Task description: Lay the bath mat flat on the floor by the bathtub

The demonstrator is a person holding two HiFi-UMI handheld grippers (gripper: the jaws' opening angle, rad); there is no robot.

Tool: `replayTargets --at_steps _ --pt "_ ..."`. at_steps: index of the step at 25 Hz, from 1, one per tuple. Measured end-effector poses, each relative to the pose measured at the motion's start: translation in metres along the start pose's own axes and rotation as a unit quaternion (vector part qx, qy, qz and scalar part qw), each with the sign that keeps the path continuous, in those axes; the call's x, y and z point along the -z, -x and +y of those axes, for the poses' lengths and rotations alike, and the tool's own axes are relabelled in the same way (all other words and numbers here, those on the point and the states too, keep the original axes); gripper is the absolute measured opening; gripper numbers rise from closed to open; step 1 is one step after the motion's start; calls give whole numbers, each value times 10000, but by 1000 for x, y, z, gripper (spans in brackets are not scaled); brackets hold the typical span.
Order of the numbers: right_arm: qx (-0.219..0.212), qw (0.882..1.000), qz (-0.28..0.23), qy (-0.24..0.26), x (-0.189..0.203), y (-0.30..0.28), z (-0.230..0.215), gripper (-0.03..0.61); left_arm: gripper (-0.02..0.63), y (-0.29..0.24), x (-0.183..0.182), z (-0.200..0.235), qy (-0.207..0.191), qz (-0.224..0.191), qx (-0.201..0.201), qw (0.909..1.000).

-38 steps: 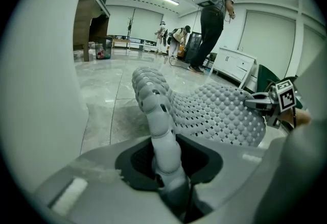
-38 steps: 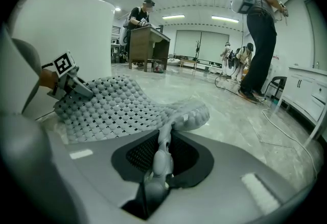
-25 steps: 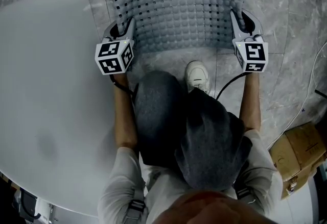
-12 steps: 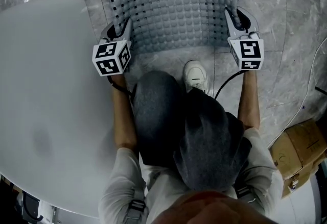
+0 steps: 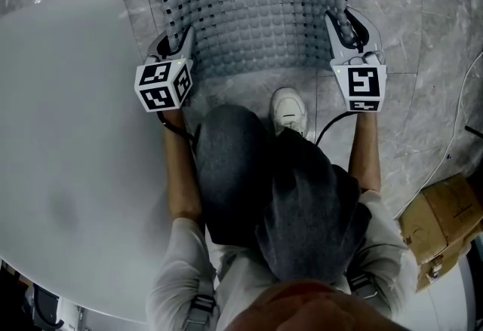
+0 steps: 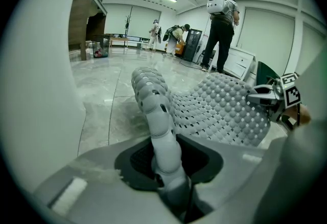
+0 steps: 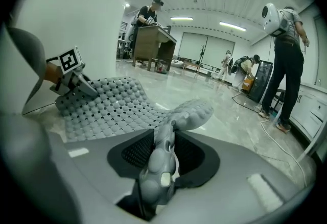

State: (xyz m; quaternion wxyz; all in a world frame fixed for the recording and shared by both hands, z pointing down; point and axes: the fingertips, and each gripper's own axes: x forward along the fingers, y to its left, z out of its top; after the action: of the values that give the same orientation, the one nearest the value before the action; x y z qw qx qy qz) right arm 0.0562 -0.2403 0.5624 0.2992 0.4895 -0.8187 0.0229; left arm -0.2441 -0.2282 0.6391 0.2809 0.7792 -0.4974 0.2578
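Head view, bumpy perforated grey mat point(image 5: 256, 5) (rubbery), glossy marble floor point(image 5: 426, 20)

Grey bath mat point(image 5: 256, 5) lies beside the bathtub point(image 5: 68, 133).

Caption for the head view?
Left claw grips the bath mat beside the bathtub; right claw, jaws just opening, straddles its other corner.

Bath mat point(image 5: 256, 13) on floor point(image 5: 423, 35) beyond shoe point(image 5: 290, 111), bathtub point(image 5: 68, 133) left, cardboard box point(image 5: 441, 228) right
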Motion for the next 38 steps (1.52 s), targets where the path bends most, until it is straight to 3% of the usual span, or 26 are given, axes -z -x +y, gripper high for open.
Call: replayTargets --at_steps 3,7,25,38 --pt "19 9998 -192 19 -12 6 2 195 115 0 0 0 -12 -6 12 10000" --pt "-21 9991 -419 102 -24 9 9 215 116 2 -1 0 13 -31 20 10000" --pt "-776 9967 -248 -21 -9 -12 59 208 167 2 -1 3 81 57 -10 10000" --pt "-884 9957 -248 -128 0 -14 68 204 213 18 -4 10 189 29 -169 9997"
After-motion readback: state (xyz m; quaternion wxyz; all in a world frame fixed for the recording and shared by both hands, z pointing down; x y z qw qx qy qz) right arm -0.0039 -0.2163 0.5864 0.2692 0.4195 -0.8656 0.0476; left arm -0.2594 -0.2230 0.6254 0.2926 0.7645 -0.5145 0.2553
